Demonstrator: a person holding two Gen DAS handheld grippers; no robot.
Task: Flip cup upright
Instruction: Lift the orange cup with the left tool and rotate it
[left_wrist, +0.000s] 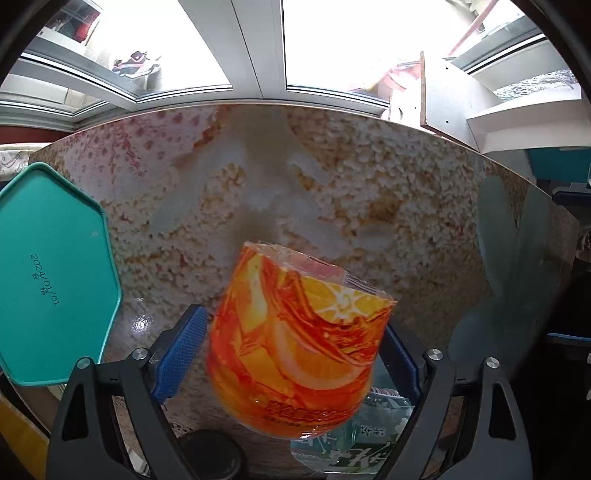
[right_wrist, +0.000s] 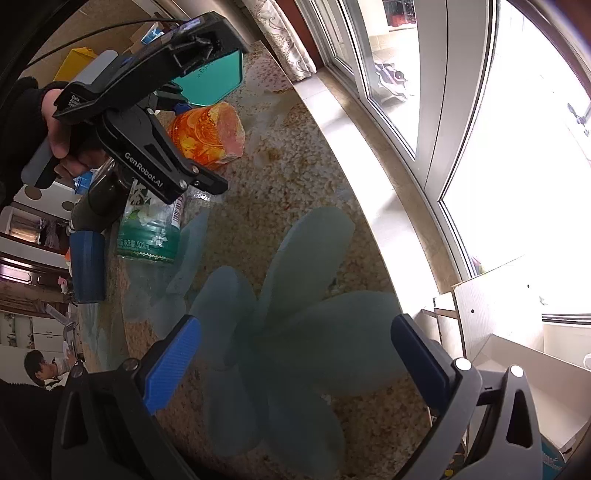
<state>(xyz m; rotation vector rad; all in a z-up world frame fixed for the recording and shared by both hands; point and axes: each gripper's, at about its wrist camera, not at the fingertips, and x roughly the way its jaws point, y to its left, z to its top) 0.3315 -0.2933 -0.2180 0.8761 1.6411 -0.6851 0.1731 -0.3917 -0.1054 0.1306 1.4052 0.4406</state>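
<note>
At nine o'clock in the left wrist view lay a teal hexagonal plastic lid, cut off by the frame. The left gripper had its jaws clamped on the tilted orange citrus-printed plastic cup, above the speckled stone-patterned surface; the cup hid the right pad. A green-labelled bottle was half hidden at six o'clock. The right gripper hovered with jaws spread, holding nothing.

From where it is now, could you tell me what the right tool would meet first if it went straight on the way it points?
Probably the tabletop. The right tool is open and empty, aimed down at the pale blue flower print; nothing stands between its fingers. How far off the table is, is unclear.
</note>
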